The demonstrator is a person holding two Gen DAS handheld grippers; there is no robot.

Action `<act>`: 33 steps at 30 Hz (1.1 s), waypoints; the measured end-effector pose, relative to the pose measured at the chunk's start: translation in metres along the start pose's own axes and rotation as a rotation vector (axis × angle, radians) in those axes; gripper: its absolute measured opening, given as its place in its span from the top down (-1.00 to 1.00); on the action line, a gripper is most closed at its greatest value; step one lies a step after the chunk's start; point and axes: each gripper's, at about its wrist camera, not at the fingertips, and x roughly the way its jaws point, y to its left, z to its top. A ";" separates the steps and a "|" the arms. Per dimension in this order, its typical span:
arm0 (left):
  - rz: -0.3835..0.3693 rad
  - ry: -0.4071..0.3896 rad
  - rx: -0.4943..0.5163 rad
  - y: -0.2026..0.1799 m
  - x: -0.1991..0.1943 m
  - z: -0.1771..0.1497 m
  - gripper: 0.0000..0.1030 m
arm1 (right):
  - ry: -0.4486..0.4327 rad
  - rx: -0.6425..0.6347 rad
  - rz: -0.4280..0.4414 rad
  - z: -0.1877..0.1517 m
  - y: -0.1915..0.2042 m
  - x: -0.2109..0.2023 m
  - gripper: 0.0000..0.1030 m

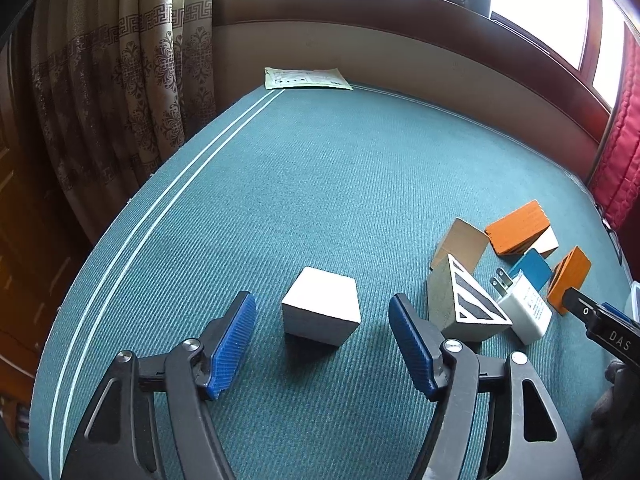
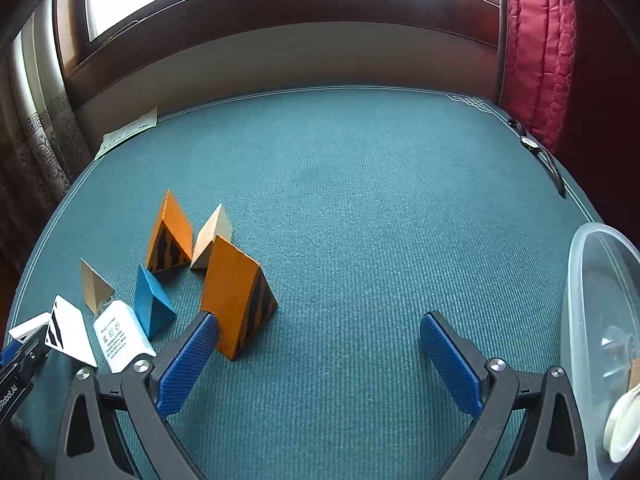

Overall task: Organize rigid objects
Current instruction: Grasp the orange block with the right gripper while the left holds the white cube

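Note:
A white cube (image 1: 320, 312) rests on the green table cloth (image 1: 320, 184) between the blue pads of my left gripper (image 1: 321, 299), which is open; neither pad touches the cube. To its right lie a white wedge with black stripes (image 1: 472, 304), a white charger plug (image 1: 524, 312), a blue wedge (image 1: 532, 266), two orange wedges (image 1: 516, 228) and a tan wedge (image 1: 460, 244). My right gripper (image 2: 320, 320) is open with nothing between its fingers. Its left finger (image 2: 188, 360) stands beside an orange striped wedge (image 2: 236, 296).
A clear plastic container (image 2: 600, 320) with a few items inside stands at the right edge. A paper sheet (image 1: 306, 79) lies at the far left corner. A wristwatch (image 2: 540, 152) lies at the far right edge, by a red cushion (image 2: 536, 48). Curtains (image 1: 120, 80) hang on the left.

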 end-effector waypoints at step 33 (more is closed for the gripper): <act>-0.010 0.008 0.013 -0.001 0.001 -0.002 -0.53 | -0.028 -0.053 0.037 0.014 0.024 0.009 -0.07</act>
